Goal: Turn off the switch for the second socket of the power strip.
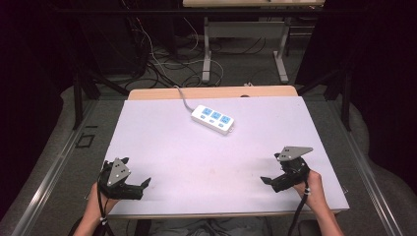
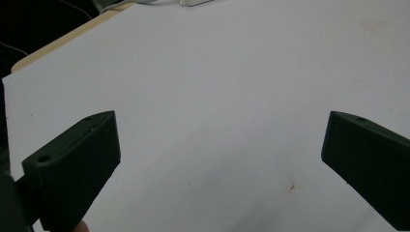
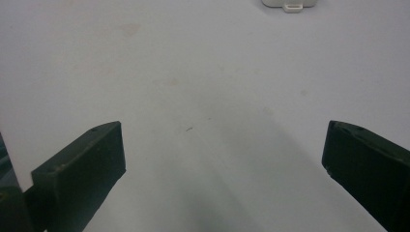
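Nearest to us, at the table's near edge, we hold the left gripper [image 1: 140,189] in our left hand [image 1: 98,204] at the near-left corner of the white sheet [image 1: 206,162]. Its jaws are spread wide with nothing between them; in the left gripper view [image 2: 220,164] the two black jaws stand well apart over bare sheet, with a small brown speck [image 2: 292,185] on the surface between them.

At the near-right, our right hand [image 1: 314,189] holds the right gripper [image 1: 270,183], its grey three-cornered plate [image 1: 293,153] on top. Its jaws are likewise released and hold nothing; in the right gripper view [image 3: 222,166] they frame bare sheet marked with a few faint stains.

Farther out, toward the far middle of the sheet, lies a white power strip [image 1: 213,119] with three blue-faced sockets, set at a slant, well apart from both grippers. Its end shows at the top edge of the right gripper view [image 3: 290,4]. Its grey cord [image 1: 183,98] runs off over the wooden far edge of the table [image 1: 211,92].

Beyond the table we see a floor strewn with cables [image 1: 172,69] and the legs of another table [image 1: 243,44].
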Demonstrator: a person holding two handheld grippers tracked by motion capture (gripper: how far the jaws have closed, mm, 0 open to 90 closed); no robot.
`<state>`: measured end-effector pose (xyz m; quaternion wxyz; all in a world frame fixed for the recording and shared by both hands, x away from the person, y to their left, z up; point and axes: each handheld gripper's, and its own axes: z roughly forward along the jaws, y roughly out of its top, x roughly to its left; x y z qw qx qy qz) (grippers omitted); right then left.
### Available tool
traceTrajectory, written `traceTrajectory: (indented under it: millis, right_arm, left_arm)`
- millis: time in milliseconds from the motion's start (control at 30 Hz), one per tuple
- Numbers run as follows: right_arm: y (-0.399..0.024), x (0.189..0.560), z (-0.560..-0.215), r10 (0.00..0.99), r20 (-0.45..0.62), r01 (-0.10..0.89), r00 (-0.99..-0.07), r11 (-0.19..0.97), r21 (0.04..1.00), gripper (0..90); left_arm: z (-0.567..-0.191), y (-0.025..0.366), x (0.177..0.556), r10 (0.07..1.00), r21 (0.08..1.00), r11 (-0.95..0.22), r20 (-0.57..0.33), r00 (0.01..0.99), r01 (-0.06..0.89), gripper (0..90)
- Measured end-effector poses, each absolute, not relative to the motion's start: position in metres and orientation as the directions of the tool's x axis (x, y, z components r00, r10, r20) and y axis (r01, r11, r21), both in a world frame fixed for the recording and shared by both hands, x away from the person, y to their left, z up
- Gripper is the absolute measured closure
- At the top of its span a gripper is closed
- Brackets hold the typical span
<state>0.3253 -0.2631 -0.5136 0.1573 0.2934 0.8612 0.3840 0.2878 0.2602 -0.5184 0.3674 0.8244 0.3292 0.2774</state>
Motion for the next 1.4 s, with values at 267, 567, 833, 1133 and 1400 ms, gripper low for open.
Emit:
traceTrajectory:
  millis: [267, 567, 833, 1133, 1400]
  right_arm:
    - [-0.260, 0.332, -0.512, 0.623, -0.047, 0.386, -0.781, 0.540, 0.748, 1.0]
    - [-0.251, 0.346, -0.508, 0.611, -0.056, 0.378, -0.789, 0.555, 0.741, 0.8]
    - [-0.246, 0.357, -0.507, 0.604, -0.067, 0.379, -0.794, 0.579, 0.721, 0.7]
    - [-0.240, 0.369, -0.506, 0.607, -0.065, 0.378, -0.792, 0.572, 0.728, 0.8]
    - [-0.232, 0.383, -0.506, 0.598, -0.066, 0.374, -0.799, 0.579, 0.724, 0.8]
  left_arm:
    - [-0.519, 0.260, 0.288, 0.747, 0.784, -0.517, 0.218, 0.628, 0.343, 0.1]
    - [-0.519, 0.260, 0.288, 0.746, 0.780, -0.523, 0.224, 0.627, 0.343, 0.1]
    - [-0.519, 0.260, 0.288, 0.745, 0.780, -0.524, 0.224, 0.628, 0.344, 0.1]
    - [-0.519, 0.259, 0.288, 0.745, 0.779, -0.525, 0.224, 0.629, 0.344, 0.1]
    - [-0.520, 0.258, 0.288, 0.741, 0.775, -0.529, 0.224, 0.633, 0.345, 0.1]
